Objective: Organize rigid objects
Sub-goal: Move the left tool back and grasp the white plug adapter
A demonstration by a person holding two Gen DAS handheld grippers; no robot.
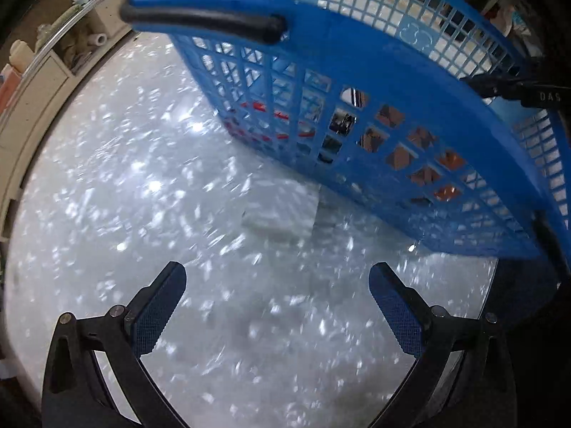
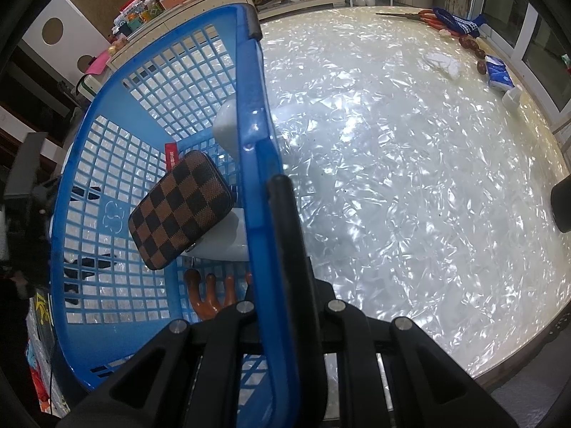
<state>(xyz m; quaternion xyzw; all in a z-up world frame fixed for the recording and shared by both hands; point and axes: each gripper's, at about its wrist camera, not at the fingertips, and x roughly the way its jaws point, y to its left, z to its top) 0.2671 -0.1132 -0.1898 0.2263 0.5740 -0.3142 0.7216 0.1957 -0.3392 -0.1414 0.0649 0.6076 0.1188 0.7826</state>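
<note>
A blue plastic basket [image 1: 374, 71] is tilted above the pearly white table [image 1: 142, 196]. In the right wrist view my right gripper [image 2: 274, 221] is shut on the basket's rim [image 2: 257, 164]; its black finger [image 2: 289, 235] lies along the rim. Inside the basket lie a brown checkered case [image 2: 180, 210], a white object [image 2: 226, 125], a red card [image 2: 172, 155] and an orange-brown wooden piece [image 2: 210, 297]. My left gripper [image 1: 276, 281] is open and empty, over the table in front of the basket's side wall.
A cream cabinet [image 1: 46, 82] with clutter runs along the table's far left edge. In the right wrist view, scissors with red handles [image 2: 424, 18], a blue cloth [image 2: 460, 23], dark round items [image 2: 473, 44], a blue packet [image 2: 499, 76] and a white cloth [image 2: 444, 64] lie at the table's far right.
</note>
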